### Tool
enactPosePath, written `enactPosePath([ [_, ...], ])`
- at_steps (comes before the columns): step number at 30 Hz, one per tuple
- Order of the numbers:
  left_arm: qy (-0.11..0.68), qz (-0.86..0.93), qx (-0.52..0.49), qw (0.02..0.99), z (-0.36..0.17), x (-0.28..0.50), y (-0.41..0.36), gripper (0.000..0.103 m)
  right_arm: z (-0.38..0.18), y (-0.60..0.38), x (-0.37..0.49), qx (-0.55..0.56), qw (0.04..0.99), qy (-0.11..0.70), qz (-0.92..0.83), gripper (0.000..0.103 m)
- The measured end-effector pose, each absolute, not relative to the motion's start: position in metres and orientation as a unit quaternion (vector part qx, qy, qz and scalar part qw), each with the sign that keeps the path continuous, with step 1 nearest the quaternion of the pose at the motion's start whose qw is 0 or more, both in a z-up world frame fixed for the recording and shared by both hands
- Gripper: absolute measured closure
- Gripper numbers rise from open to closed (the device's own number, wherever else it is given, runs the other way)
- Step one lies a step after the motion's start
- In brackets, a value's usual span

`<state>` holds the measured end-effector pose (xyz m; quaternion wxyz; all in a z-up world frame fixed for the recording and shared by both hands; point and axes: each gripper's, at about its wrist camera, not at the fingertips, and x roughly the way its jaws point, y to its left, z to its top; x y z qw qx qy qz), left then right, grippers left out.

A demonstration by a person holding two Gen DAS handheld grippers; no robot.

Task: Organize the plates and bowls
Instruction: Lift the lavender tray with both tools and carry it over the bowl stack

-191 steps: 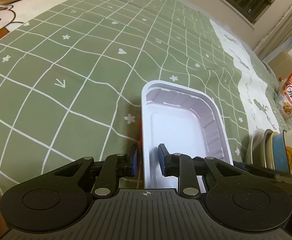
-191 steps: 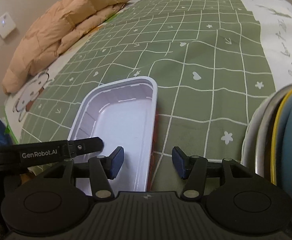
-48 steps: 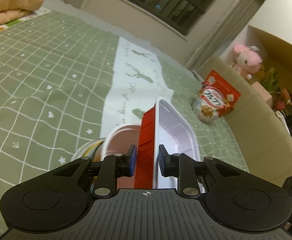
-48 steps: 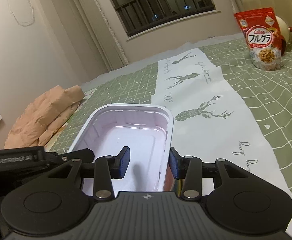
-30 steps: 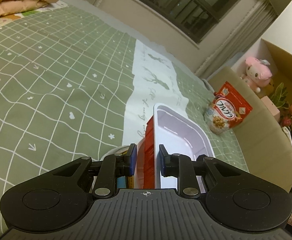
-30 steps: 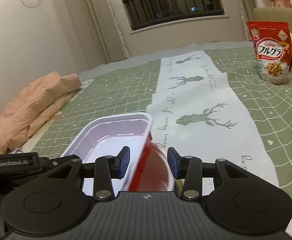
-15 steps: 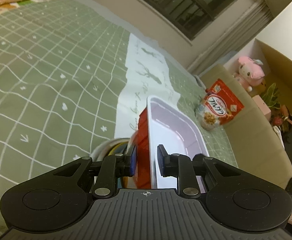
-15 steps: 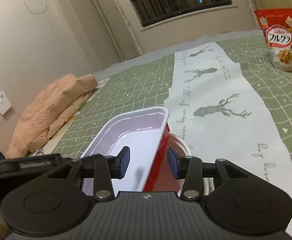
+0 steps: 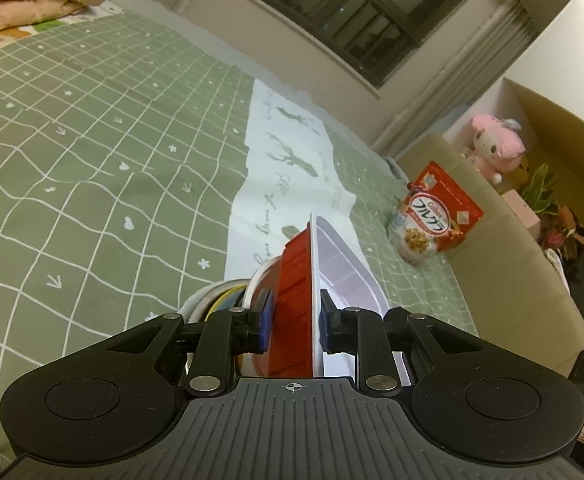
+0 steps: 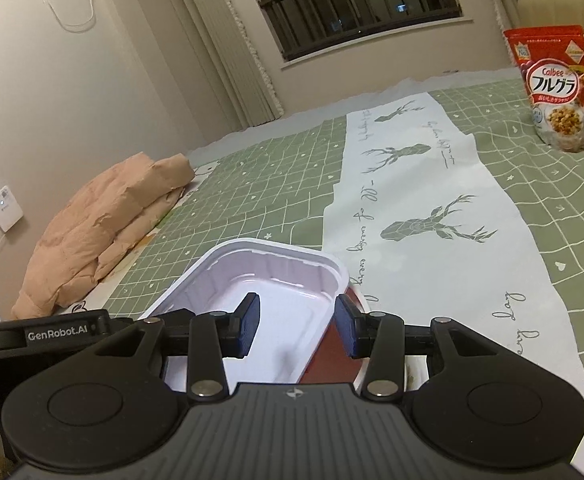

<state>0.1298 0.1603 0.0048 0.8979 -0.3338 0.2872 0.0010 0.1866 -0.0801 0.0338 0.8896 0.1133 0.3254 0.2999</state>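
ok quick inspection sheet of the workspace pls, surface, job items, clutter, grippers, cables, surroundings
surface: green grid-pattern sheet with a white deer-print strip.
job's things: rectangular tray, red outside and white inside, held over a stack of bowls and plates.
clutter: cereal bag; folded peach blanket.
grippers: left hand-held gripper shut on the tray's side wall; right hand-held gripper straddles the opposite wall, contact unclear.
cables: white cord hanging on the wall.
surroundings: barred window, curtains, pink plush toy, wall device.
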Motion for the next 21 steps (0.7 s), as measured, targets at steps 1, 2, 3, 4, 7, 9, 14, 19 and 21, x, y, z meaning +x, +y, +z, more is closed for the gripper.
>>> enactPosePath([
  [1,0.289,0.001,-0.333,0.897,0.004,0.132,0.159,0.077,0.034,-0.080,0.187,0.114,0.890,0.325,0.300,0.061],
  [2,0.292,0.000,-0.330,0.898,0.003,0.135,0.158,0.077,0.034,-0.081,0.187,0.115,0.890,0.325,0.299,0.061],
  [3,0.294,-0.001,-0.327,0.898,0.003,0.139,0.156,0.077,0.035,-0.081,0.189,0.113,0.892,0.322,0.295,0.061],
  [4,0.297,-0.006,-0.325,0.898,0.002,0.143,0.154,0.077,0.037,-0.080,0.191,0.110,0.896,0.319,0.290,0.061],
  [7,0.301,-0.010,-0.319,0.899,-0.002,0.157,0.152,0.078,0.041,-0.076,0.201,0.095,0.902,0.313,0.283,0.061],
  [9,0.302,-0.005,-0.316,0.900,-0.007,0.165,0.153,0.079,0.040,-0.073,0.210,0.087,0.905,0.315,0.272,0.061],
  [14,0.292,-0.004,-0.316,0.903,-0.003,0.152,0.158,0.080,0.034,-0.077,0.211,0.085,0.906,0.317,0.267,0.061],
  [19,0.269,0.006,-0.308,0.912,0.015,0.136,0.162,0.080,0.028,-0.079,0.205,0.091,0.900,0.323,0.279,0.061],
  [21,0.280,-0.004,-0.311,0.908,0.014,0.136,0.161,0.080,0.026,-0.077,0.202,0.093,0.895,0.326,0.290,0.061],
])
